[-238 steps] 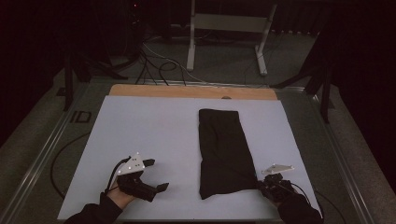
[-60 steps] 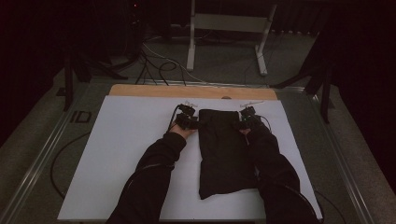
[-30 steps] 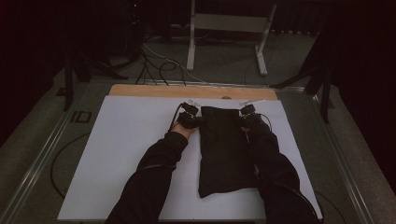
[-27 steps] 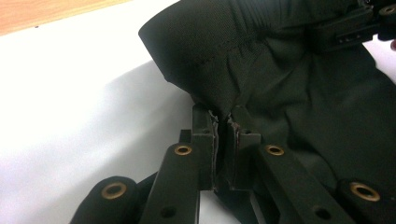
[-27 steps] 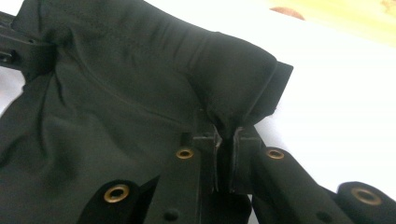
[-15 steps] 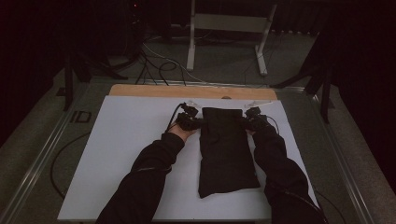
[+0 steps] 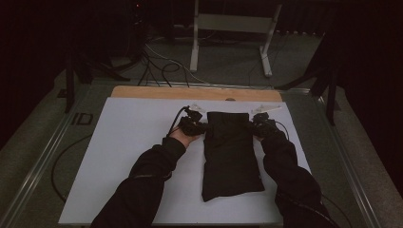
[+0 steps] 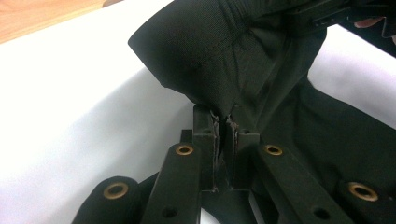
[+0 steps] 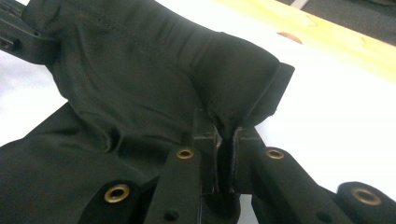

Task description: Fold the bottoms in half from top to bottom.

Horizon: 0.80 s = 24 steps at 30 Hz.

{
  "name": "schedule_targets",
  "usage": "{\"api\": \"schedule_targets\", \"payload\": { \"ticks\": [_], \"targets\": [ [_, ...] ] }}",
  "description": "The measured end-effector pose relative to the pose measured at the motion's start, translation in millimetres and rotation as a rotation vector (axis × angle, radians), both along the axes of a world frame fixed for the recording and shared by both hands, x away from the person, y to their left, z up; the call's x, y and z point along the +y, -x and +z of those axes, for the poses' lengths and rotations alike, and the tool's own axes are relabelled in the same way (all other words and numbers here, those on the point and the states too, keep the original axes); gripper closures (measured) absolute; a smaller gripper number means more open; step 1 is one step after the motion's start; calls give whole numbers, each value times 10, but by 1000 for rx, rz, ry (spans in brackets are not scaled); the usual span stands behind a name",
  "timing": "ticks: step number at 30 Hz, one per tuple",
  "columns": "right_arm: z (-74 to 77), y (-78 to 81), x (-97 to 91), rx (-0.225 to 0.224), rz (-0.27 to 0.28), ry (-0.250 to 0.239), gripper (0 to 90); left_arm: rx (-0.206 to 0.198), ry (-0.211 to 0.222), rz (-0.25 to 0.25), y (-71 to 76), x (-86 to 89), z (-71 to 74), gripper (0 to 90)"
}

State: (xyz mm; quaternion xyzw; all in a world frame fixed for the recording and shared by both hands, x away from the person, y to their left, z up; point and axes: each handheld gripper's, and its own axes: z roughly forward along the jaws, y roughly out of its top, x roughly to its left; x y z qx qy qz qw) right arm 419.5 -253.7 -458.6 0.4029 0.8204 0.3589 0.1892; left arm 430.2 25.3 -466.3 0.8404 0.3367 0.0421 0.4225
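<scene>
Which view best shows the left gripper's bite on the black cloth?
Left gripper view: the left gripper is shut on the black cloth, pinching a far corner. High view shows it small at that corner. Right gripper view catches part of it, top left.

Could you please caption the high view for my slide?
Both claws, left and right, pinch the far corners of a folded black cloth on a white table.

I'm in a lab or test room: dim, my white worktop (image 7: 128, 156) on a wood base, loose cables (image 7: 159, 61) on grey carpet, a bare metal stand (image 7: 233, 28) behind.
</scene>
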Motion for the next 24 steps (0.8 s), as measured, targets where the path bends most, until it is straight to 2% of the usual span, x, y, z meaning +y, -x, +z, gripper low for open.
{"api": "schedule_targets", "payload": {
  "ticks": [14, 24],
  "targets": [
    [120, 343, -75, -30, 45, 8, 839, 16, 18, -67, 248, -1, 66, 849],
    [153, 589, -85, -53, 97, 38, 839, 34, 21, -114, 424, 39, 73, 850]
  ]
}}
